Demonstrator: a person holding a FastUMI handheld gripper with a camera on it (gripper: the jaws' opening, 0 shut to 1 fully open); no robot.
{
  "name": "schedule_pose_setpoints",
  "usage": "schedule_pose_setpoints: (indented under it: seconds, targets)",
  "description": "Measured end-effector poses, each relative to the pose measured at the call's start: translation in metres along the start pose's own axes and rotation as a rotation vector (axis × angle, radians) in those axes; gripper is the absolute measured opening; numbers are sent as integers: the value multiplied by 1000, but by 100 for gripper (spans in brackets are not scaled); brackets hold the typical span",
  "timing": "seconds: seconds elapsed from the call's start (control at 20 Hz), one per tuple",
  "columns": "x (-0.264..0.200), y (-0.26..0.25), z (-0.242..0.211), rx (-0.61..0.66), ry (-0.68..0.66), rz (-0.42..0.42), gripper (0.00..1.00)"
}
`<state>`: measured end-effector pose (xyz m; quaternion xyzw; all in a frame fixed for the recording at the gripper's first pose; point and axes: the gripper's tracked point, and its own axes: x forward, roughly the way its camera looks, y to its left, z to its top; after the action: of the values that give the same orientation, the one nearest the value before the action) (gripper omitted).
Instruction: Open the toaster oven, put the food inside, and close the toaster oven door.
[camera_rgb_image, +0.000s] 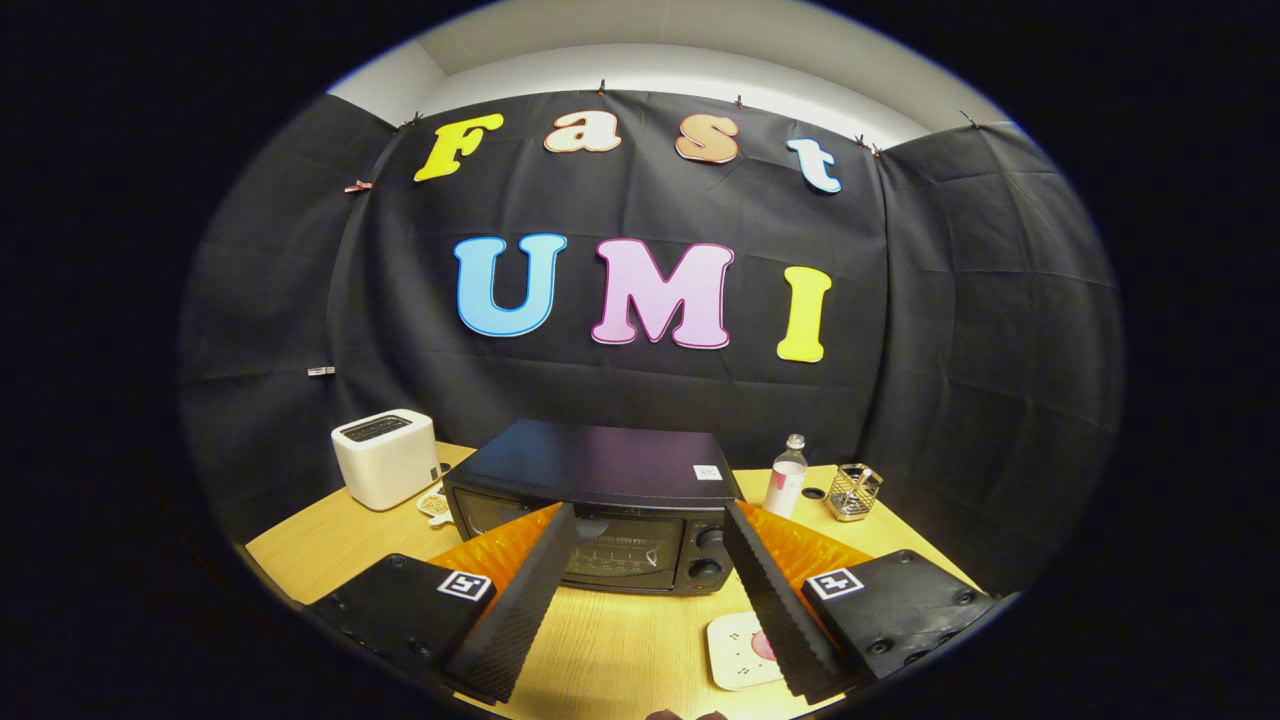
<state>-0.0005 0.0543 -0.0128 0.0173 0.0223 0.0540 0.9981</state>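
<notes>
**Q:** What do I have in front of me, from the largest item down?

**A:** I see the wooden table (620, 640) first, and on it the black toaster oven (600, 500), just ahead of my gripper (650, 520), with its door closed. The two fingers stand wide apart and hold nothing; the oven front lies between their tips. To the oven's left is a white toaster (385, 458), and a small pale object sits between the two, too small to identify. To the oven's right stand a bottle (787, 476) and a wire basket (854, 491). Near my right finger lies a white plate (738, 650) carrying something pink, which I judge to be the food.

**Q:** How do I open the door well?

**A:** I judge the handle runs along the door's top edge, though I cannot see it clearly. I would approach level, close on that edge and pull down in an arc. The plate lies near the door's swing and may obstruct it.
</notes>
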Motion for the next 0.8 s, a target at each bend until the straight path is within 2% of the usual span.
schedule_pose_setpoints:
  seconds: [0.4,0.8]
  targets:
    - [28,21,1,9,10,34,98]
    - [79,44,-14,39,60,7,98]
